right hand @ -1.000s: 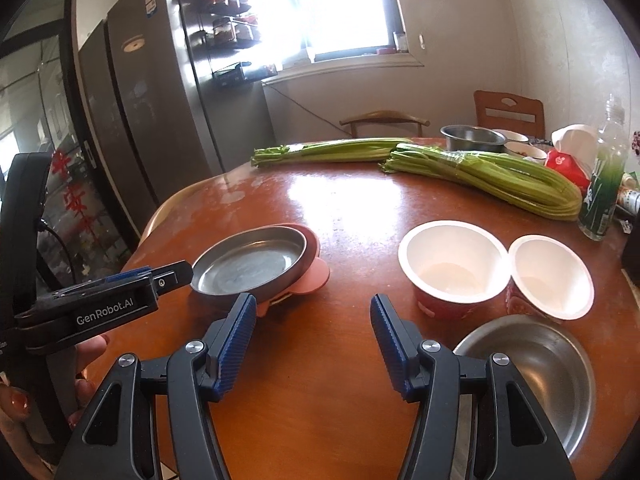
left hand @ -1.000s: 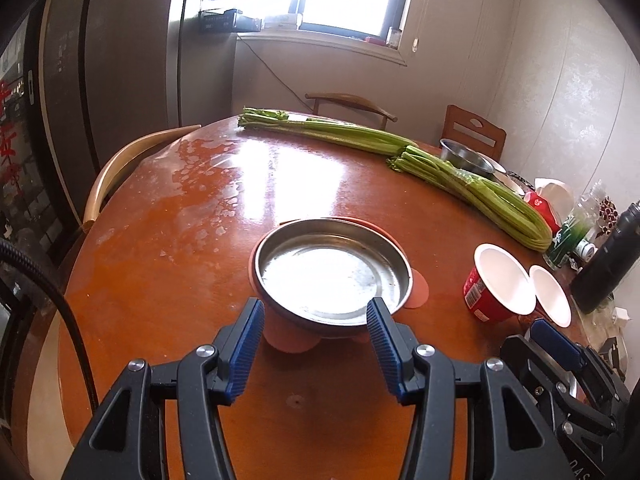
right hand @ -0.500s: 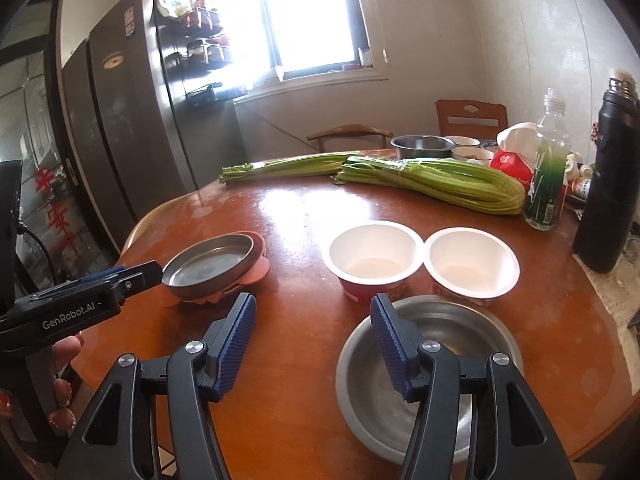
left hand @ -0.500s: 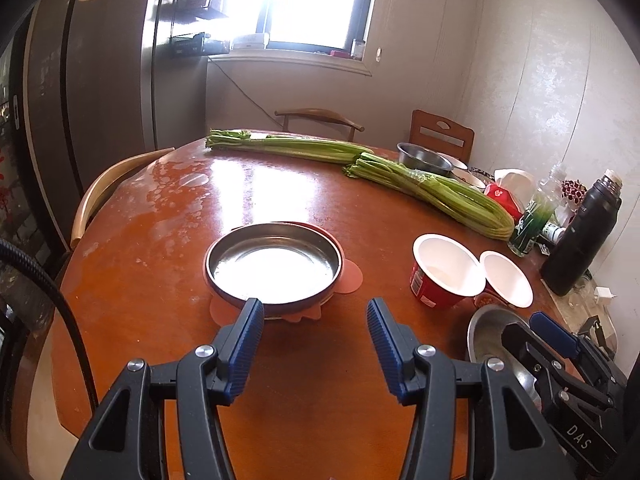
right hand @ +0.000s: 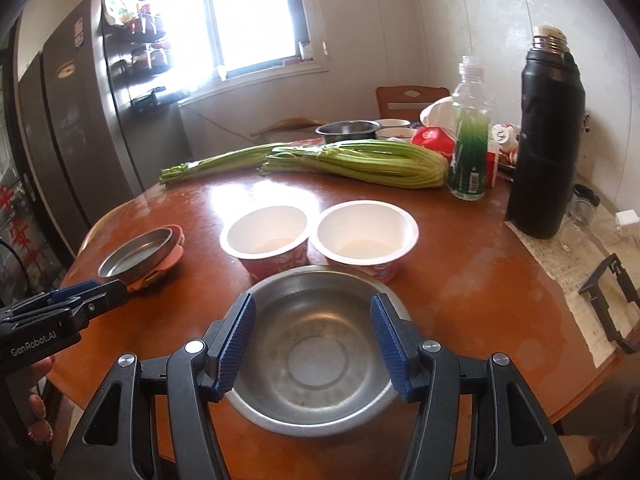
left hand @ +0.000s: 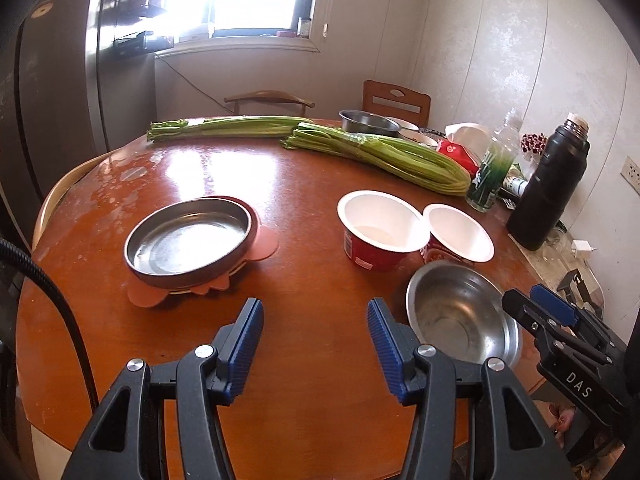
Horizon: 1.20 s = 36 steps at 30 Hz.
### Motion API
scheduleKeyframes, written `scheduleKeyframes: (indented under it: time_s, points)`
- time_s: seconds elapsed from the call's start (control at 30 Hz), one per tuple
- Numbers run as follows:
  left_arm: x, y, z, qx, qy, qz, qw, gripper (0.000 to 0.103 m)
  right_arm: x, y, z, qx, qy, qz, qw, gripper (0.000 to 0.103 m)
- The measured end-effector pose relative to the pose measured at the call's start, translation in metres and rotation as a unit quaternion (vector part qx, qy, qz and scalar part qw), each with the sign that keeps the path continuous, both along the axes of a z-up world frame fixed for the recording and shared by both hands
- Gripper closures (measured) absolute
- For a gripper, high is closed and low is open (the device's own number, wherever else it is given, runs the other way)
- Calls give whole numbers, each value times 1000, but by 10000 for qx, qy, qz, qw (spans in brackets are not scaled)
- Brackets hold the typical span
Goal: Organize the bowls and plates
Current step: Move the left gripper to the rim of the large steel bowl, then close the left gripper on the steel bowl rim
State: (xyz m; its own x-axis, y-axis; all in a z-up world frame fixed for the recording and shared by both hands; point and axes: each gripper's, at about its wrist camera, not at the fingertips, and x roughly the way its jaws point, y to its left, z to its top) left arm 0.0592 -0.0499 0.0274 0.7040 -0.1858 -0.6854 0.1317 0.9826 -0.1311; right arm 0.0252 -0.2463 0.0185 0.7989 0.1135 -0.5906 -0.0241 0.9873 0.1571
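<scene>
A shallow steel plate [left hand: 188,240] [right hand: 136,256] rests on a pink mat at the table's left. A steel bowl [left hand: 460,320] [right hand: 316,360] stands near the front edge, just behind two white-lined red paper bowls [left hand: 380,232] [right hand: 366,232] that sit side by side. My left gripper [left hand: 314,308] [right hand: 108,288] is open over bare wood between the plate and the steel bowl, holding nothing. My right gripper [right hand: 312,300] [left hand: 524,298] is open at the steel bowl's near right side. In the right wrist view the bowl shows between its fingers, wider than their gap, and the pads do not press on it.
Two celery bundles [left hand: 380,152] lie across the far half of the round wooden table [left hand: 312,264]. A black flask [right hand: 548,132], a green bottle [right hand: 470,140], packets and another steel bowl [right hand: 348,130] crowd the back right. A black frame [right hand: 612,304] lies on paper at right.
Both grippers have swung to the right. The left one has left the steel plate and drawn back. The right one has come over the steel bowl. Neither opening has changed.
</scene>
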Motion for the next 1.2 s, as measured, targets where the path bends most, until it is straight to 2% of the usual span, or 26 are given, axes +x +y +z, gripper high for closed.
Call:
scheduleKeyframes:
  time_s: [0.3,0.57,1.1,1.2]
  points:
    - [4,-40,-17,115,260,-432,9987,49,-2,-25,-22,78,278,-176,9994,42]
    - [11,-66,-31,223,480,-589,9969,49,3,-33,-38,113,461,-127,9988,42]
    - [40,-90,-53,26,790,-712,9943,49,14,-31,-54,46,500,53,9987,42]
    - [43,-93,-55,-21,805,-771,9938,49,16,-29,-57,47,516,98,9986,46]
